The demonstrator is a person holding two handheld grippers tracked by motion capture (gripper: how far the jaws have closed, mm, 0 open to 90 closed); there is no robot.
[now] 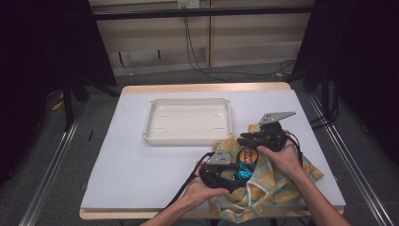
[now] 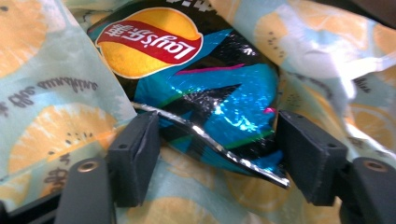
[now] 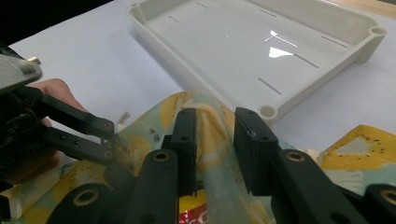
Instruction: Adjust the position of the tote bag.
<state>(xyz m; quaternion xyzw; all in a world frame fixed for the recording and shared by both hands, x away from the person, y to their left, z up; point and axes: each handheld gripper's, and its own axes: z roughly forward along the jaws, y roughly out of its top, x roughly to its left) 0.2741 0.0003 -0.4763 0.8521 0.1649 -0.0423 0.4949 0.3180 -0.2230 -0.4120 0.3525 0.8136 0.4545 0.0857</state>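
A lemon-print fabric bag (image 1: 277, 183) lies at the table's front right with its mouth open. Inside it sits a blue and black Lay's chip bag (image 1: 245, 162). My left gripper (image 1: 234, 175) reaches into the mouth from the left. In the left gripper view its jaws (image 2: 215, 128) stand apart on either side of the chip bag's (image 2: 210, 84) crimped lower edge, without a clear squeeze. My right gripper (image 1: 243, 140) is at the bag's far rim. In the right gripper view it (image 3: 215, 154) is shut on a raised fold of the fabric (image 3: 212, 126).
A shallow cream tray (image 1: 149, 127) stands empty in the middle of the white table, just beyond the bag; its near wall (image 3: 196, 74) is close to my right gripper. Black cables trail off the table's front edge.
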